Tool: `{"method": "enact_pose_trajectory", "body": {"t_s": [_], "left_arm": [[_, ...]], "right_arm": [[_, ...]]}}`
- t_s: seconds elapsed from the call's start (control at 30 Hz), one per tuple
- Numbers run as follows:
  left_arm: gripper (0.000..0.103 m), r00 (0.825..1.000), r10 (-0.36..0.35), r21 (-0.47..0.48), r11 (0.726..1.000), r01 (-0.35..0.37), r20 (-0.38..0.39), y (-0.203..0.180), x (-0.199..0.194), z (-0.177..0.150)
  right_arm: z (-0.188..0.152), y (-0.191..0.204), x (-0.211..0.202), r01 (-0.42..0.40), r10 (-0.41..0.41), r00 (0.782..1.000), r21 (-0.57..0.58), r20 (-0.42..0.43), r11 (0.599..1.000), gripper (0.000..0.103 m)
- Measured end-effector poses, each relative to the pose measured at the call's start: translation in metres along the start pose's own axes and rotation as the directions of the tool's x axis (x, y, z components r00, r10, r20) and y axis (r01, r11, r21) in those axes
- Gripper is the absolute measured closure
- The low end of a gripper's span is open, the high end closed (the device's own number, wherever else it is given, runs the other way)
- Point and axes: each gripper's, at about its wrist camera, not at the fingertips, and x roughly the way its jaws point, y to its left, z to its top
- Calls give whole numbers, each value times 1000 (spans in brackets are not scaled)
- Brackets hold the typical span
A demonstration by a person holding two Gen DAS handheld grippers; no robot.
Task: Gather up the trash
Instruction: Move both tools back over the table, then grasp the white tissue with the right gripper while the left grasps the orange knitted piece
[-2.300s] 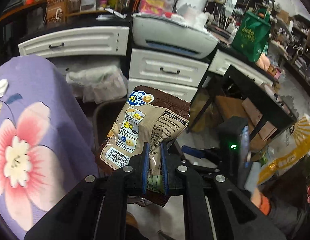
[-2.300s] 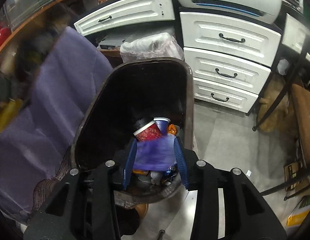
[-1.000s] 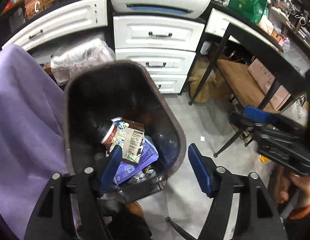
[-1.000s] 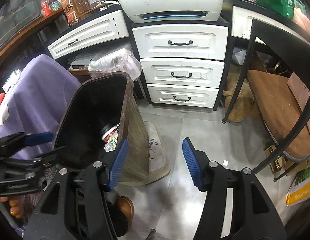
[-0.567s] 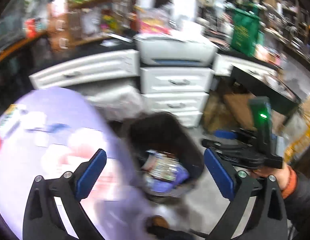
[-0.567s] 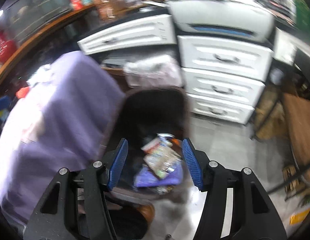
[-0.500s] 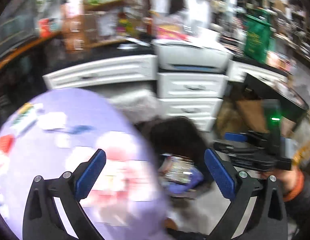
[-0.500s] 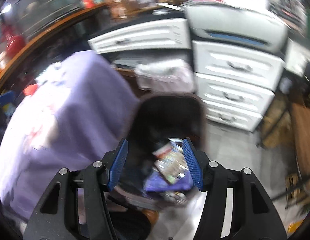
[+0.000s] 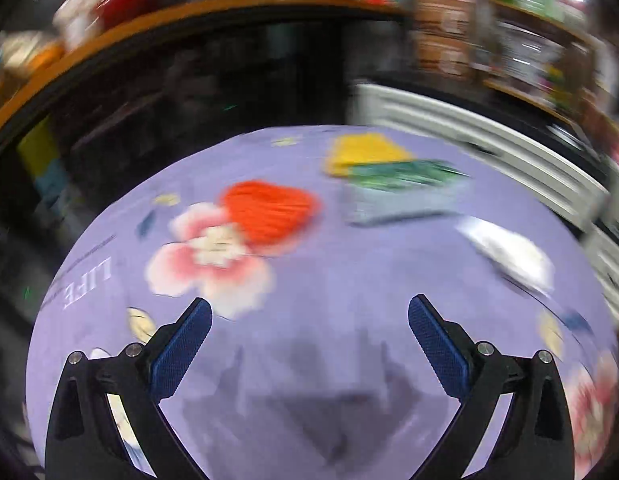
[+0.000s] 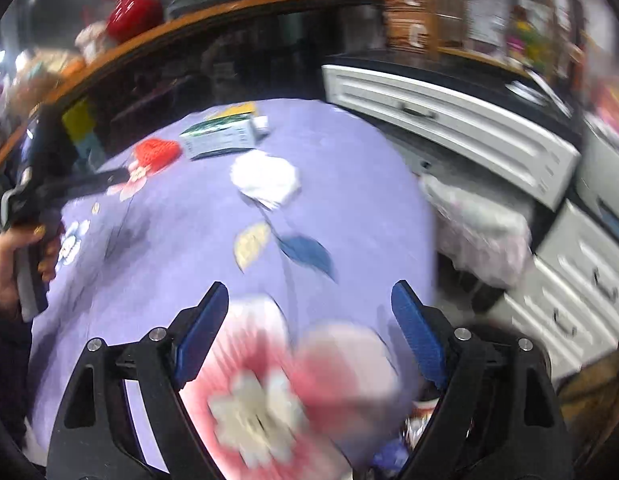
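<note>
Both claws stood spread wide and empty over the purple flowered tablecloth (image 9: 333, 280): the left gripper (image 9: 309, 344) above its middle, the right gripper (image 10: 309, 328) near its edge. Beyond them lay the trash: a crumpled white tissue (image 10: 265, 178), then a red wrapper (image 9: 269, 210), a grey-green box (image 9: 401, 192) and a yellow packet (image 9: 365, 154). White drawers (image 10: 449, 120) stood behind.

right hand-held gripper (image 10: 307, 308) jaws wide apart, empty, over purple floral tabletop (image 10: 181, 240) | white crumpled tissue (image 10: 265, 178) mid-cloth | green-white carton (image 10: 223, 136) and red item (image 10: 156, 151) beyond it | left hand-held gripper (image 10: 109, 178) at left edge | white drawers (image 10: 449, 120) right
</note>
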Motion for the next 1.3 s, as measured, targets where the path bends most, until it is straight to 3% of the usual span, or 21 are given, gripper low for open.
{"method": "enact_pose_trajectory", "body": {"t_s": [0.13,0.3,0.4,0.47,0.53,0.57,0.63,0.77,0.87,1.03,1.2,1.3], "left_arm": [[6,999,-9,-90,996,5,-47,25,38,21],[6,997,8,-85,996,-14,-73,29,66,41],[6,997,-16,-73,997,10,-74,26,76,45],[6,996,-51,-61,997,46,-71,24,80,43],[6,996,-43,-50,998,39,-76,22,81,43],[6,997,-44,-50,998,40,-71,22,81,43],[6,996,-57,-64,997,53,-64,25,80,45],[6,996,-77,-94,993,72,-51,33,83,46],[8,990,-140,-137,981,136,-22,36,86,46],[27,985,-172,-163,972,169,-2,37,88,46],[66,981,-194,-231,955,187,-8,44,92,41],[80,985,-174,-220,961,170,2,42,84,41]], "right_arm": [[40,29,42,-15,13,1000,-70,-23,997,20],[77,54,101,21,-32,996,-136,-81,990,20],[87,59,121,73,-89,992,-172,-86,982,21],[90,55,130,78,-95,991,-162,-99,984,35],[91,52,135,61,-79,990,-148,-121,987,57],[91,50,135,55,-72,990,-141,-121,989,61],[90,52,133,52,-66,993,-136,-102,989,80],[88,57,125,46,-56,996,-145,-70,988,88],[86,62,115,26,-34,998,-144,-49,989,88],[84,68,102,18,-24,999,-161,-31,987,88],[82,68,96,15,-18,1000,-149,-22,989,88],[80,68,90,8,-10,1000,-143,-15,990,88]]}}
